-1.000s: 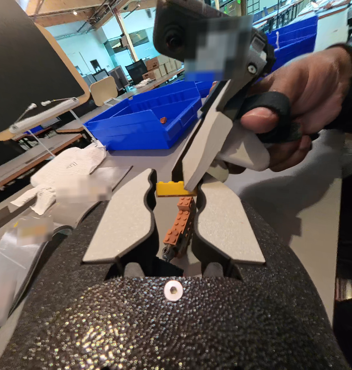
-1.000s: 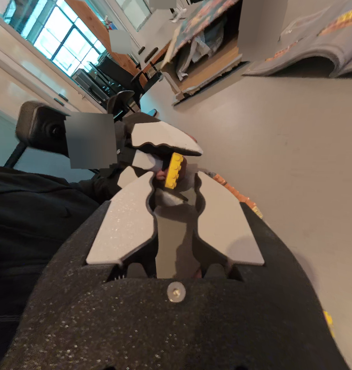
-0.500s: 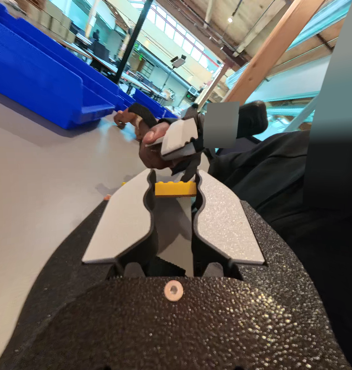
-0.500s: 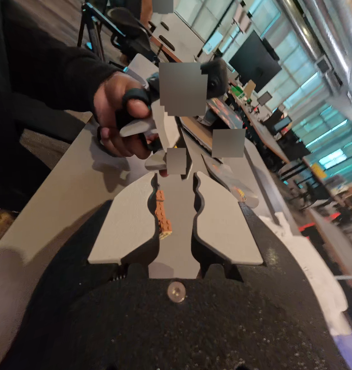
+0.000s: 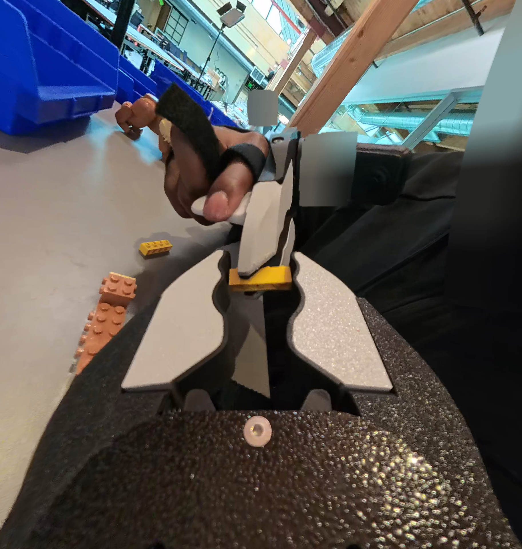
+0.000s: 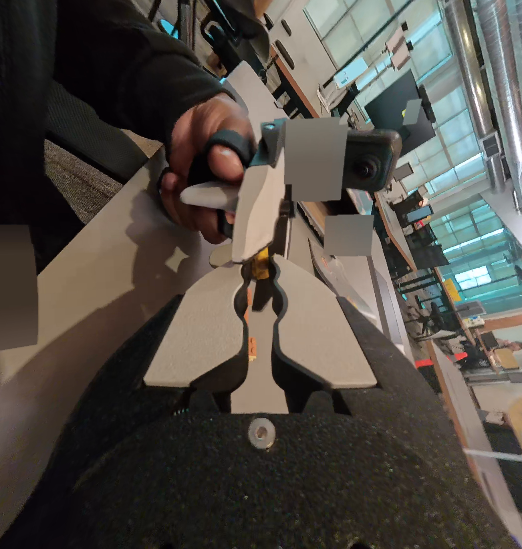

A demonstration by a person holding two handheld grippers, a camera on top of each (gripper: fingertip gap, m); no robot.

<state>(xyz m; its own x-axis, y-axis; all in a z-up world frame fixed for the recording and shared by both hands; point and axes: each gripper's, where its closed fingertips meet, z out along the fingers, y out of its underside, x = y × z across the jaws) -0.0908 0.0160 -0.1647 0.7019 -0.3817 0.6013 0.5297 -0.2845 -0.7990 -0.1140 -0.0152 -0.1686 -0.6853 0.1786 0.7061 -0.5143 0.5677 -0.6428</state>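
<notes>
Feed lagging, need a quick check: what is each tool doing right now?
Left tool: shut on the yellow brick.
Right tool: shut on the same yellow brick.

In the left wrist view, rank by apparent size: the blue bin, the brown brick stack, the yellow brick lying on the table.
1. Blue bin
2. Brown brick stack, though nearness to the camera enlarges it
3. Yellow brick on the table

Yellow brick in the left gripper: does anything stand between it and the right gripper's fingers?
Nothing visible does. The yellow brick is clamped across the left gripper, and the right gripper already pinches it from above, fingers touching it.
</notes>
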